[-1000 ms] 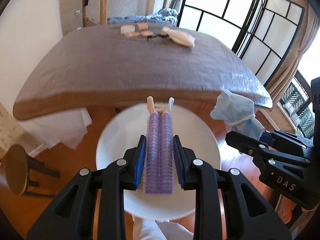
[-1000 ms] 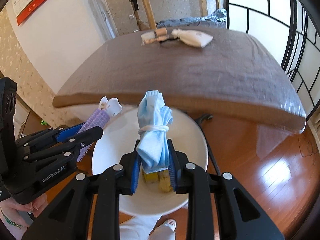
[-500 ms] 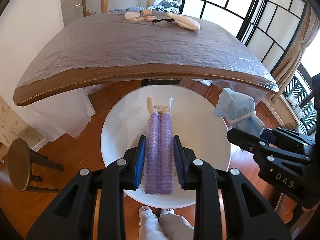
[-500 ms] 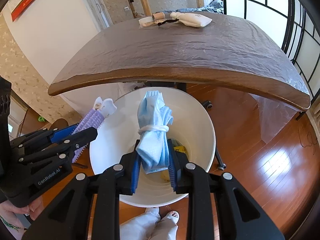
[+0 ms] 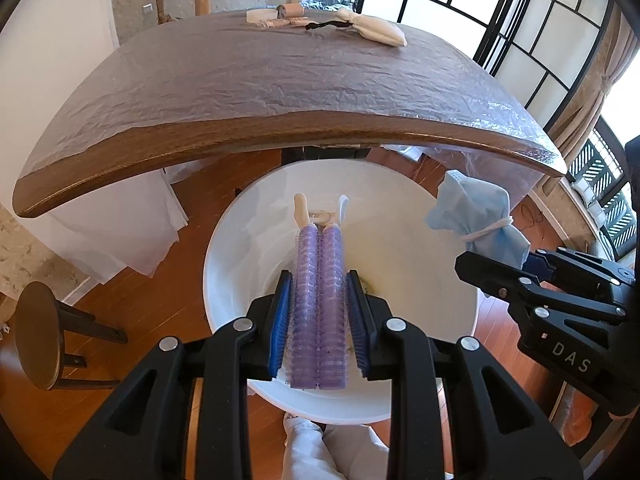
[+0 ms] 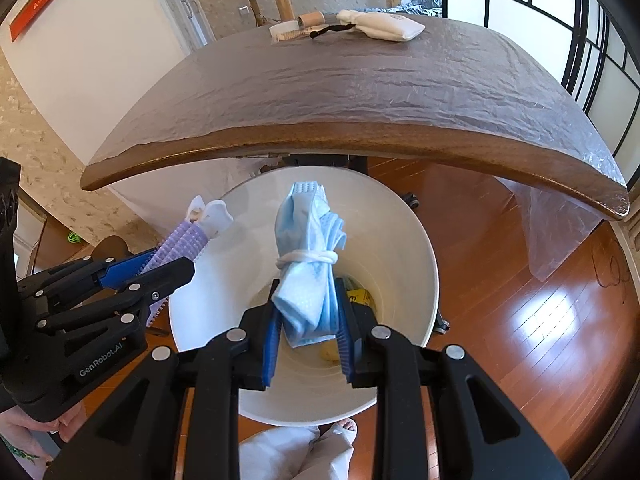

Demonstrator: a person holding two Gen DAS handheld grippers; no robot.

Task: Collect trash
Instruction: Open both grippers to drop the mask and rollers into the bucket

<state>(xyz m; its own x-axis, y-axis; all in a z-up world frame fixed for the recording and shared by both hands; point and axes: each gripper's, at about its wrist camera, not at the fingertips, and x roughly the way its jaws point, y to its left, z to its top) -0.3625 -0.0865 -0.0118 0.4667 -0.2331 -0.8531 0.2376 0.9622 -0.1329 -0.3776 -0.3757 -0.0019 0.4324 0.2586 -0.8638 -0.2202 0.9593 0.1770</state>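
My left gripper [image 5: 319, 280] is shut on a pair of purple hair rollers [image 5: 318, 304] and holds them over the white trash bin [image 5: 236, 248]. My right gripper [image 6: 308, 288] is shut on a rolled blue face mask [image 6: 310, 264] tied with its white strap, held over the same bin [image 6: 420, 256]. The mask also shows in the left wrist view [image 5: 476, 216], and the rollers in the right wrist view [image 6: 180, 244]. Yellow scraps [image 6: 360, 296] lie at the bin's bottom.
A brown table [image 5: 280, 80] covered in clear plastic stands just beyond the bin, its near edge over the bin's far rim. A white pouch [image 5: 376, 30], a black tie and small items lie at its far end. A dark stool [image 5: 40, 336] stands left. My feet show below the bin.
Both grippers have moved back and up from the table edge, so the bin now lies more fully beneath them. Both still hold their items.
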